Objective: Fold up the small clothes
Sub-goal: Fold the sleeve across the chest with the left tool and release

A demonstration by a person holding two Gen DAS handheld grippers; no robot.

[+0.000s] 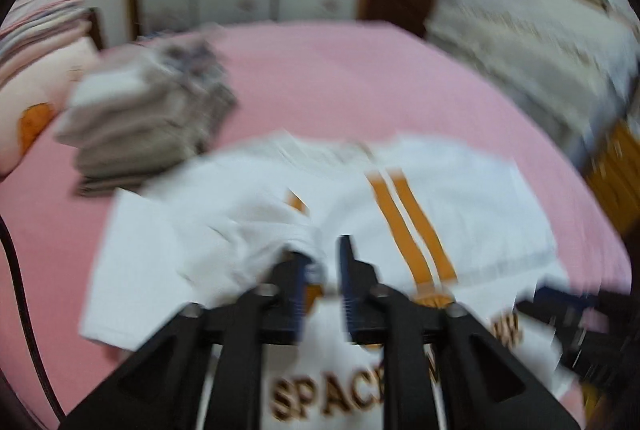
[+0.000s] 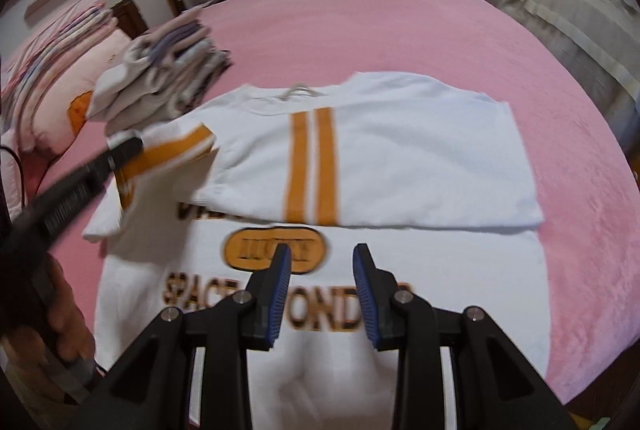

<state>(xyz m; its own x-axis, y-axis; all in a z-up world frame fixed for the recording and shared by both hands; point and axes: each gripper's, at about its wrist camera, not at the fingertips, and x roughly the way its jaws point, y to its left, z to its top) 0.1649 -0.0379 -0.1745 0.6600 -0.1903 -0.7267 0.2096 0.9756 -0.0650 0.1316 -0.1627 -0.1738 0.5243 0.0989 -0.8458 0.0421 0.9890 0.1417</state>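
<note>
Beside the clothes stack point(image 2: 160, 77), left fingers point(image 1: 308, 270) part-open barely snag the sleeve point(image 2: 176, 149), which may flop unfolded; right fingers point(image 2: 364, 290) gape empty.

Both wrist views angled down, close over white shirt point(image 1: 460, 197) on pink bed point(image 2: 400, 29); shared.

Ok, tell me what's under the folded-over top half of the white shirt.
Under the folded half lies the shirt's printed front: an orange oval badge and dark lettering peek out below the fold. The print's upper part is covered.
</note>
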